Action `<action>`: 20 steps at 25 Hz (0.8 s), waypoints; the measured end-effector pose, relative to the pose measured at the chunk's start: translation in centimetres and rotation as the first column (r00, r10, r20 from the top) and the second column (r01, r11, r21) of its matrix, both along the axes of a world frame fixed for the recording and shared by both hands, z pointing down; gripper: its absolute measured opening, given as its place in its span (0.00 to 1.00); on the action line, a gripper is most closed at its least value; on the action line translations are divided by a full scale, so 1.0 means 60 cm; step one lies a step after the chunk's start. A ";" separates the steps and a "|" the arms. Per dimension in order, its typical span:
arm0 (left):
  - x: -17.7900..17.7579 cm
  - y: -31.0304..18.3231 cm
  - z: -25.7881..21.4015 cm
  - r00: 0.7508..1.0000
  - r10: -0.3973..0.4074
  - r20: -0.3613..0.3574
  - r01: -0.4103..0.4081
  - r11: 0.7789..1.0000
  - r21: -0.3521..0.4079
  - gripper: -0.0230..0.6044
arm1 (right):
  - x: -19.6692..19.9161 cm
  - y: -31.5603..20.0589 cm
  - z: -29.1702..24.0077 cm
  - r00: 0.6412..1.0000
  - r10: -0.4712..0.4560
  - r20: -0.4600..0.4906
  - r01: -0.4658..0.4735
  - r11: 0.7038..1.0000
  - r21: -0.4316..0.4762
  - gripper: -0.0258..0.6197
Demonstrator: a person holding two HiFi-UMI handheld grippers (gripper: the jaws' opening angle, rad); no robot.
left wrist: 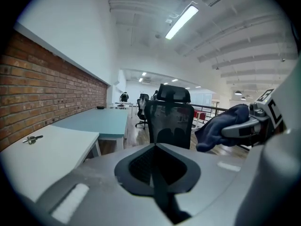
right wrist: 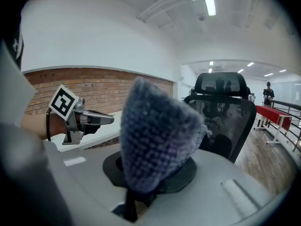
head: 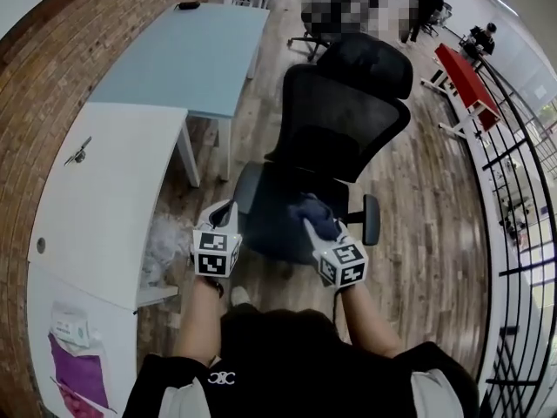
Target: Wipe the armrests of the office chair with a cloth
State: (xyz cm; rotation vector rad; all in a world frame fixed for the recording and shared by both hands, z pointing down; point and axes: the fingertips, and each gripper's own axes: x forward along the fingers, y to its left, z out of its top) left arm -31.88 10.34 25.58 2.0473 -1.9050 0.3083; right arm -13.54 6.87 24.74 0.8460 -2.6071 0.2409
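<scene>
The right gripper [head: 315,229] is clamped on a dark blue cloth [head: 317,213], held above the office chair [head: 348,116] seat. The left gripper [head: 223,218] is closed, empty. The armrest [head: 372,219] is not touched, so all wiping is judged outstanding.

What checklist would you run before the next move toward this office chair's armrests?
1. Cloth gripped: ok. The right gripper is shut on the dark blue cloth.
2. Left gripper free: ok. The left gripper is shut, with nothing between its jaws.
3. Target in sight: ok. One armrest shows bare beside the seat, on the right gripper's side.
4. Cloth on the armrest: not ok. The cloth is over the seat, apart from that armrest.
5. Other armrest: cannot tell. The left gripper stands in front of where it would be.
</scene>
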 end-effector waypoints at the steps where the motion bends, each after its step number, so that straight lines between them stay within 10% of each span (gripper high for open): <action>1: -0.015 -0.006 0.009 1.000 -0.007 -0.008 0.007 1.000 -0.009 0.04 | -0.010 -0.005 0.007 1.000 -0.012 -0.015 0.012 1.000 -0.002 0.13; 20: -0.127 -0.039 0.219 0.971 -0.219 -0.098 0.193 0.955 -0.225 0.04 | -0.166 -0.197 0.270 0.952 -0.255 -0.171 0.202 0.940 -0.274 0.13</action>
